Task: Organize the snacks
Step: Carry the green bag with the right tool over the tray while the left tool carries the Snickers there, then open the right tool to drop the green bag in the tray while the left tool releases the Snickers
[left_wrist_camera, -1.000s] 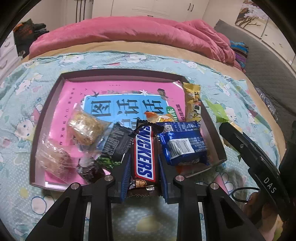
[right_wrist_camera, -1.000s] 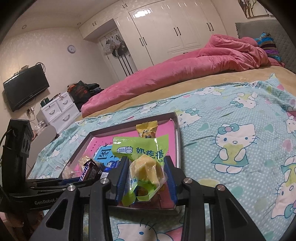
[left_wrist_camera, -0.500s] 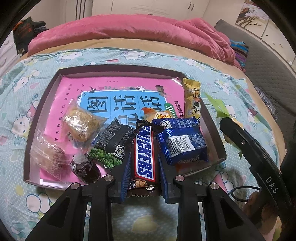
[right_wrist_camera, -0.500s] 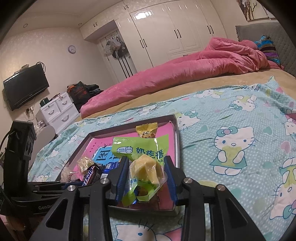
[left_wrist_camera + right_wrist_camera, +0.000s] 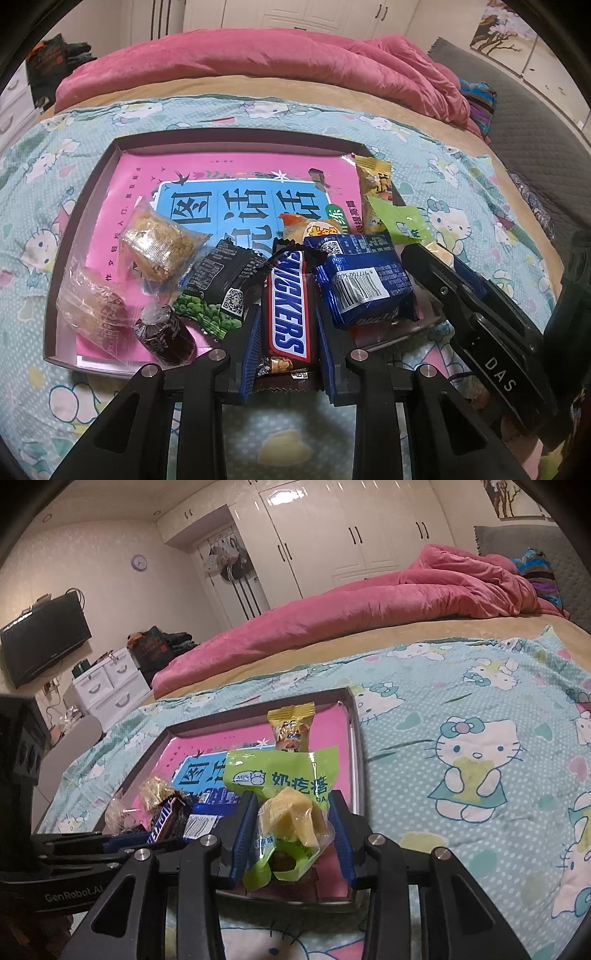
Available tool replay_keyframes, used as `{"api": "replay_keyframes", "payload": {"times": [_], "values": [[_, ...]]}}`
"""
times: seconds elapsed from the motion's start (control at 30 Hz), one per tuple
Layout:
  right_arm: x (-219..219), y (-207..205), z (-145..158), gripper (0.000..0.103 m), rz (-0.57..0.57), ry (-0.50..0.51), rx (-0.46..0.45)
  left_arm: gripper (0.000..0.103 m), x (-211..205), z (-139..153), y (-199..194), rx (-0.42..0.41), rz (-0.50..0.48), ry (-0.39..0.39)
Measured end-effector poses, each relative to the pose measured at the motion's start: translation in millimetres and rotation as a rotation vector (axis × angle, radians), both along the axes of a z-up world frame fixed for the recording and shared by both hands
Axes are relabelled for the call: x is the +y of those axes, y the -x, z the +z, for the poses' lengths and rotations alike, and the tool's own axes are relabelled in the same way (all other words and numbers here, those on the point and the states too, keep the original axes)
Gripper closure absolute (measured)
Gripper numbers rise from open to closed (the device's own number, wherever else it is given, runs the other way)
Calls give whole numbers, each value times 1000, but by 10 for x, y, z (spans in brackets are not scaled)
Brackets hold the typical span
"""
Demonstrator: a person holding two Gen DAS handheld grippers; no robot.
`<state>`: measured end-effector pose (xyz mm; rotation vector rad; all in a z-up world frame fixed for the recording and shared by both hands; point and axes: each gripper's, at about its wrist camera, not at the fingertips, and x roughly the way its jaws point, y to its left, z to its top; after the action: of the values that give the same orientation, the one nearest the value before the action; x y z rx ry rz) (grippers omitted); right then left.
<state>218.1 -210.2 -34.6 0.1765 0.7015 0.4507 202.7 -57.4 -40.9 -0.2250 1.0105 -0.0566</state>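
Note:
My left gripper [image 5: 286,328] is shut on a Snickers bar [image 5: 288,306], held over the near edge of the dark tray [image 5: 79,199] on the bed. My right gripper [image 5: 291,827] is shut on a green milk-snack packet [image 5: 284,782], held over the tray's near right part [image 5: 356,746]. In the tray lie a blue packet [image 5: 365,288], a black-green packet [image 5: 218,288], a clear oat bar packet [image 5: 162,243], a brown cake packet [image 5: 96,310], a dark candy [image 5: 166,332] and a yellow candy [image 5: 373,177]. The right gripper's body [image 5: 480,325] shows beside the tray in the left wrist view.
The tray is lined with a pink and blue book cover [image 5: 236,192]. It sits on a Hello Kitty sheet [image 5: 472,746]. A pink duvet [image 5: 369,609] lies at the back. White drawers [image 5: 110,686] and a TV [image 5: 40,638] stand beyond the bed.
Both grippers have moved slightly forward over the tray, each still holding its snack. The green packet now shows nearer the tray's right side in the left view.

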Motion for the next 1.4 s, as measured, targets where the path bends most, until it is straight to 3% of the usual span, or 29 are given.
{"api": "replay_keyframes", "payload": {"times": [0.3, 0.63, 1.07, 1.4], "values": [[1, 10, -50, 62, 0, -14, 11, 74, 8, 8, -3, 2, 7, 1], [-35, 24, -65, 45, -16, -25, 19, 74, 32, 13, 3, 3, 12, 4], [-39, 100, 9, 34, -38, -2, -18, 74, 46, 40, 16, 1, 14, 9], [-65, 157, 89, 34, -37, -5, -43, 74, 63, 71, 33, -9, 15, 10]]}}
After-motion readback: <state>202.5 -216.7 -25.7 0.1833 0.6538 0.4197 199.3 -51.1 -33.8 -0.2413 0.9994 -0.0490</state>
